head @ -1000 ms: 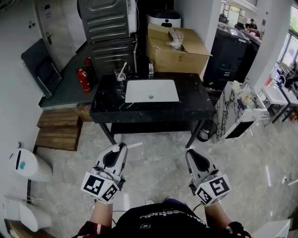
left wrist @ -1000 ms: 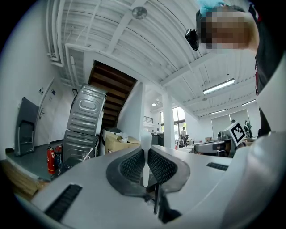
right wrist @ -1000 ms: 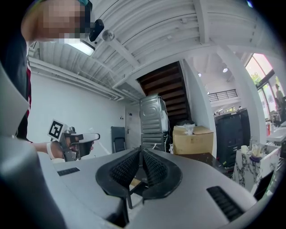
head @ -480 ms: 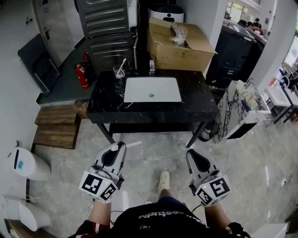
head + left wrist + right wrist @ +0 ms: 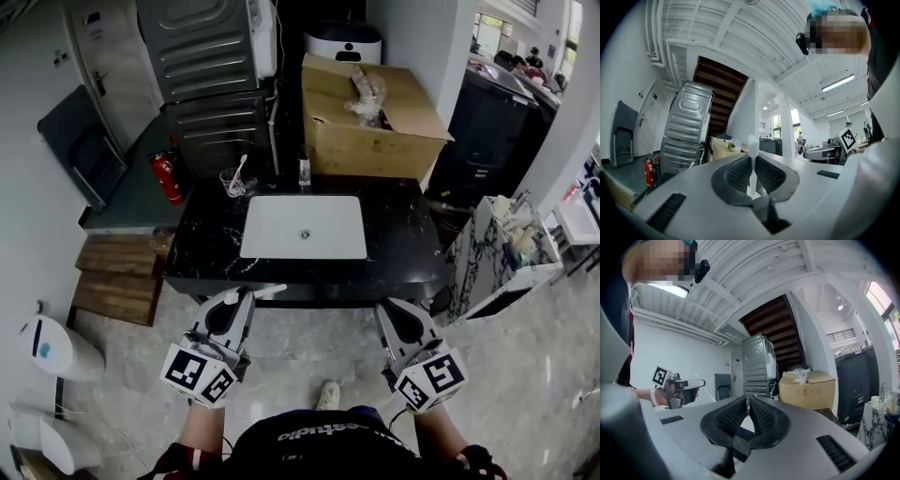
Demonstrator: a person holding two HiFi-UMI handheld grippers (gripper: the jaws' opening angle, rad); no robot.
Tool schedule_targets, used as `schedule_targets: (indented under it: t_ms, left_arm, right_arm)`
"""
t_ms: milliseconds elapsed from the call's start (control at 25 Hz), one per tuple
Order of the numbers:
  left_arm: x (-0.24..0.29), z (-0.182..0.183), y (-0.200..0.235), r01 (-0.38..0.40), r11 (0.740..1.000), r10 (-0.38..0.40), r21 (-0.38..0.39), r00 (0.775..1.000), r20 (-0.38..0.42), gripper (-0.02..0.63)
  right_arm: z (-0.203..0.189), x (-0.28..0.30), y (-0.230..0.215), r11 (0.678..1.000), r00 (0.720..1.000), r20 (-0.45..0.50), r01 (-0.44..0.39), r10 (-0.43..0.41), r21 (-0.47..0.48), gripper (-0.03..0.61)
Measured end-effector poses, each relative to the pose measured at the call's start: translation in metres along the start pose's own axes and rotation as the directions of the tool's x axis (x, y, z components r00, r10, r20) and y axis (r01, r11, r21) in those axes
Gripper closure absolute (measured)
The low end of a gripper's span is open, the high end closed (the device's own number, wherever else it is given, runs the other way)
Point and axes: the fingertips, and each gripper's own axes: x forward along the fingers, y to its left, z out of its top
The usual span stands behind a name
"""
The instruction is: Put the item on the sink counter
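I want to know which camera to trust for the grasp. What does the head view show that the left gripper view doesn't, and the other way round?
Only the head view shows the white sink, the pale floor and the person's shoe. Only the left gripper view shows the fingers closed on a thin white stick, and the ceiling lamps. Both show the stick, the cardboard box and the red fire extinguisher.
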Motion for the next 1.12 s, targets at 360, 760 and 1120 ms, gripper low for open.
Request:
schedule_targets:
  t_ms: [360,760,1120]
  left_arm:
    - [0.074,-0.004,0.031,-0.048,0.998,0.049,0.032,0.998,-0.037,0.584]
    - [0.13,-0.02,0.111,-0.042,0.999,0.042,0.0,0.999,-0.034,0.584]
    - [0.167,-0.016,0.19,-0.002,1.0,0.002,-0.001,1.0,0.001,0.585]
  right_arm:
    - [-0.003,0.063,-0.07,0.998,0.999,-0.009,-0.032,0.032,0.051,0.537]
    - [-0.003,0.15,-0.095,0.999,0.999,-0.036,-0.008,0.01,0.041,0.537]
    - [0.02,0.231,-0.091,0.999,0.999,-0.02,0.032,-0.032,-0.006,0.537]
